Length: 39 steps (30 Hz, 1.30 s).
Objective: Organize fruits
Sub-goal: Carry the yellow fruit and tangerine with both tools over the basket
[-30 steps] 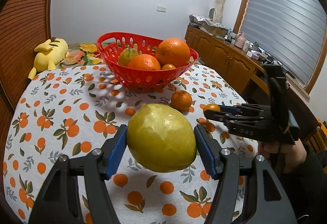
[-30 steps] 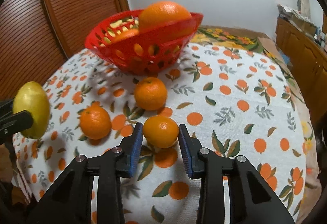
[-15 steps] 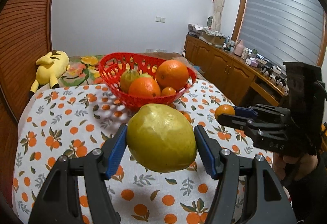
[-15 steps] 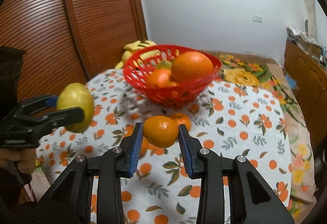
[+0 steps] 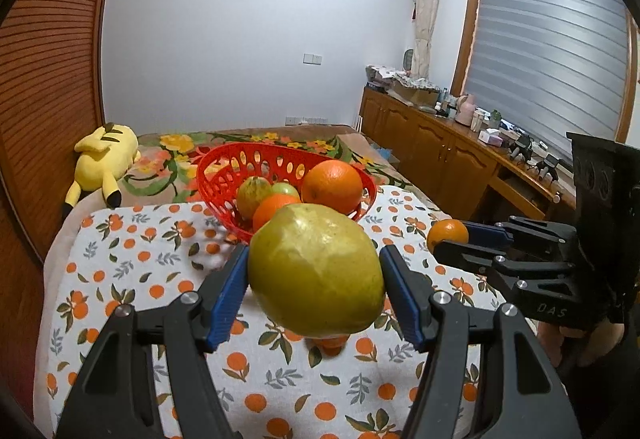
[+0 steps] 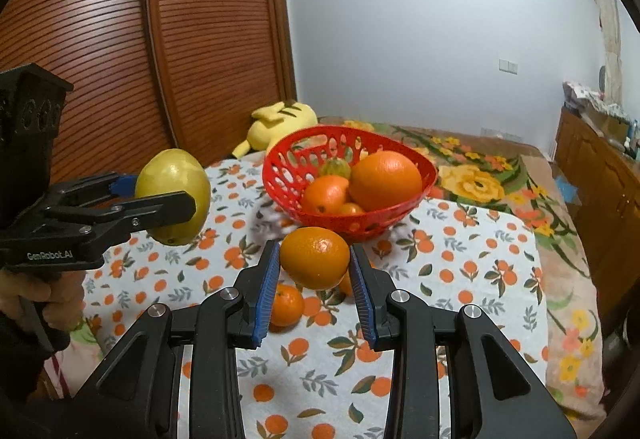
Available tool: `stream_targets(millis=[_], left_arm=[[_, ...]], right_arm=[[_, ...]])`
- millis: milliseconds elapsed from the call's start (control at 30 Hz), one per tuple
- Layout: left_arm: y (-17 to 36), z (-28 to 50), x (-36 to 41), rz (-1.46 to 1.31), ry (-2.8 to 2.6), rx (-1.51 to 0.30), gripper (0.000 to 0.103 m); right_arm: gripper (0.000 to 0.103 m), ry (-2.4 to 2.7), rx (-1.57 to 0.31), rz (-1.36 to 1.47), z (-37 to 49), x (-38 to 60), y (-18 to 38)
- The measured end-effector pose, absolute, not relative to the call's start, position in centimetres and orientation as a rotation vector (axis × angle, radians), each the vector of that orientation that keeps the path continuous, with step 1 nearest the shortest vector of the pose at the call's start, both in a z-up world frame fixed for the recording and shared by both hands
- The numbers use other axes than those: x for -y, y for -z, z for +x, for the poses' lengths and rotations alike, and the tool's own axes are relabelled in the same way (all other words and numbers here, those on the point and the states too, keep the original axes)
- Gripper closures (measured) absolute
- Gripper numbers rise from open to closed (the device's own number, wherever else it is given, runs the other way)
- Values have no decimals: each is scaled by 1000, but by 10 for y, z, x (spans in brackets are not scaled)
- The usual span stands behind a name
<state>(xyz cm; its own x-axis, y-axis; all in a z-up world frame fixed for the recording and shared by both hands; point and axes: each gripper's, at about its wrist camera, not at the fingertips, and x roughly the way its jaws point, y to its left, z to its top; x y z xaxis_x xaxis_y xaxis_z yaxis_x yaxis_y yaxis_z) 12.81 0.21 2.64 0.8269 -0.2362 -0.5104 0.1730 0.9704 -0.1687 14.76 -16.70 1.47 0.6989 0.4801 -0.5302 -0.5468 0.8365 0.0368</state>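
My left gripper (image 5: 314, 275) is shut on a large yellow-green lemon (image 5: 316, 269) and holds it in the air above the table; it also shows in the right wrist view (image 6: 174, 203). My right gripper (image 6: 314, 271) is shut on a small orange (image 6: 315, 257), also raised; that orange shows in the left wrist view (image 5: 447, 235). The red basket (image 6: 280, 163) stands beyond both grippers with a big orange (image 6: 386, 181), a smaller orange (image 6: 325, 194) and green fruit in it. Two small oranges lie on the cloth below my right gripper, one of them in plain sight (image 6: 285, 305).
The table has an orange-print cloth (image 5: 132, 263). A yellow plush toy (image 5: 104, 155) lies on the floral bed cover behind the table. A wooden cabinet (image 5: 432, 155) runs along the right wall, a ribbed wooden door (image 6: 120, 59) on the left.
Both grippers have risen well above the table with their fruits. The right gripper lifted its orange off the cloth. The basket now sits lower and farther in both views.
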Motion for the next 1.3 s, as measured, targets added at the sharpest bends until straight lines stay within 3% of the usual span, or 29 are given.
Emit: stream_targets(millis=[1300], left_arm=[[5, 273, -48, -136, 184, -664, 38]], right_arm=[[68, -654, -640, -175, 303, 114, -12]])
